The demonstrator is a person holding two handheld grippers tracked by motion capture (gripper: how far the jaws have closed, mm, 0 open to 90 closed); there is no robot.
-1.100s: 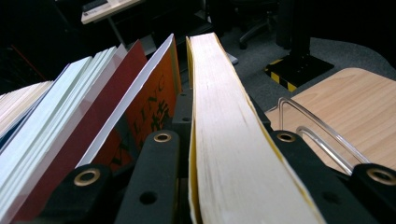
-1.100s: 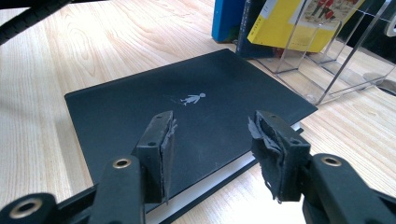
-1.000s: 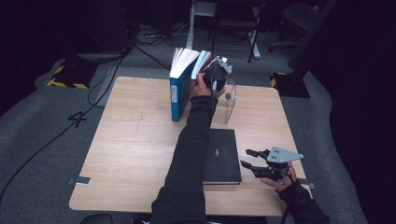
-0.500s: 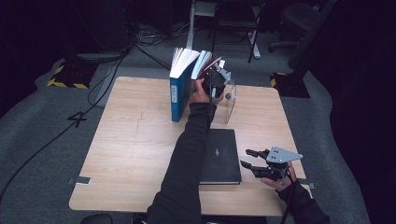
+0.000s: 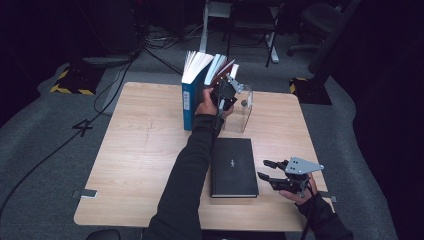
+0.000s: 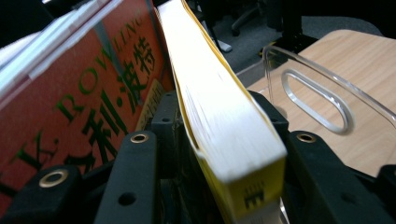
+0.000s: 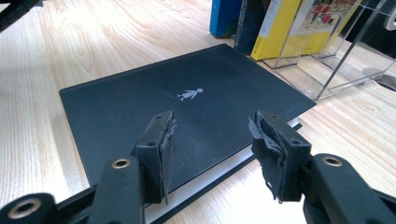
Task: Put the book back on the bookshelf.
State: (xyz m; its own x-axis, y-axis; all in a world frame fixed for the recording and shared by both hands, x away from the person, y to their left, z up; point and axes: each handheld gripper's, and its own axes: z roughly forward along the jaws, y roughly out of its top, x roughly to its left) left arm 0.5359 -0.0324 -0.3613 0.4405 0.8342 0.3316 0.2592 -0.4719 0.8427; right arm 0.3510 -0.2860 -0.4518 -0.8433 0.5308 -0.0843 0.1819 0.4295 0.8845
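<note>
- Left gripper point(image 6: 224, 154): fingers just opening around the yellow-covered paperback book point(image 6: 219, 116), its lower end cut off; contact unclear.
- Right gripper point(image 7: 212, 149): fingers open, empty, beside that book's neighbour, the flat black hardcover book point(image 7: 187, 107) on the desk.

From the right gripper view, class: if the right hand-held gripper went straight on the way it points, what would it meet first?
Most likely the black book lying flat on the table: the right hand-held gripper has open jaws aimed at its near edge, though depth is unclear.
</note>
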